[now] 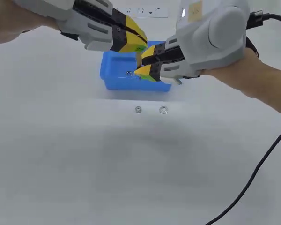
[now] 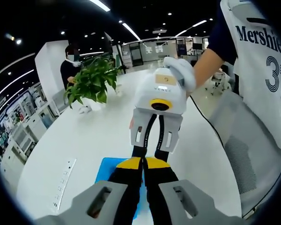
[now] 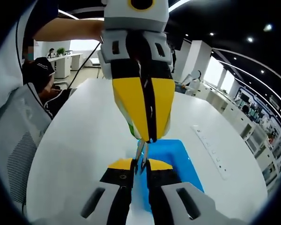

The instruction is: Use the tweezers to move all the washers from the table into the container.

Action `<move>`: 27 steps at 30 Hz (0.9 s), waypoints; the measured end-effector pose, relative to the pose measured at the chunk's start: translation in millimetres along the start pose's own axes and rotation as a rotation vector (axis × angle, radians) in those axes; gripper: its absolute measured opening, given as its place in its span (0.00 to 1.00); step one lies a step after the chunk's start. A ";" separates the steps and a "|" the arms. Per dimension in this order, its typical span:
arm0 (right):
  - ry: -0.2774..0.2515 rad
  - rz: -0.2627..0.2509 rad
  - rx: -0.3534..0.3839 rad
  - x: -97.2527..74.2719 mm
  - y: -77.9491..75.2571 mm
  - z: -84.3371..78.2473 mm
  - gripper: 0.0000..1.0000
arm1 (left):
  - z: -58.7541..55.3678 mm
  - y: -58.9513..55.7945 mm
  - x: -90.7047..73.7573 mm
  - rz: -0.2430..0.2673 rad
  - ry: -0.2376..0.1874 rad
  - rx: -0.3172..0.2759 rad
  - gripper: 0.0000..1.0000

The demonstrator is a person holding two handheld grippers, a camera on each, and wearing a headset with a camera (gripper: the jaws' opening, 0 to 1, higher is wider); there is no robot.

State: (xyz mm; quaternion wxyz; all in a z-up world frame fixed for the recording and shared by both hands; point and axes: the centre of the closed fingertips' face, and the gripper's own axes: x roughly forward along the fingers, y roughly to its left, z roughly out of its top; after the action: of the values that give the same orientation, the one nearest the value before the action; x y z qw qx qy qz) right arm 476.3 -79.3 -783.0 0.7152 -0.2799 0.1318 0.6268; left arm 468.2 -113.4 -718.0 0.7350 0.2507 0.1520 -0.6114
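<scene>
The right hand-held gripper point(image 3: 139, 167) clamped the tweezers point(image 3: 140, 157) over the container point(image 1: 131, 85), seemingly to drop a washer point(image 1: 129, 74) there; the left hand-held gripper point(image 3: 149, 138) was closed.

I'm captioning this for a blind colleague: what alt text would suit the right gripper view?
The right tongs, at the bottom, pinch thin metal tweezers that reach up to the shut yellow left tongs pointing down from above. Beneath lie a blue container and a white table.
</scene>
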 end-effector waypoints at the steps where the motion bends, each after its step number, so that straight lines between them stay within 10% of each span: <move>1: 0.000 0.001 0.000 -0.5 3.1 0.1 0.12 | -0.1 -2.7 -0.4 -0.001 -0.003 -0.003 0.05; 15: -0.004 0.045 0.062 13.4 54.6 -11.4 0.11 | -17.9 -49.4 6.4 -0.035 -0.004 -0.078 0.05; 27: 0.055 0.035 0.029 21.3 55.4 -31.7 0.11 | -36.0 -44.5 14.9 0.011 -0.040 -0.183 0.05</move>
State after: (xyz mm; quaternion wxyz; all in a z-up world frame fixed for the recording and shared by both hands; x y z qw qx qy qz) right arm 431.5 -76.5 -833.2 0.7043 -0.2842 0.1651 0.6293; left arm 430.9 -111.3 -763.7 0.7611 0.1712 0.1911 -0.5957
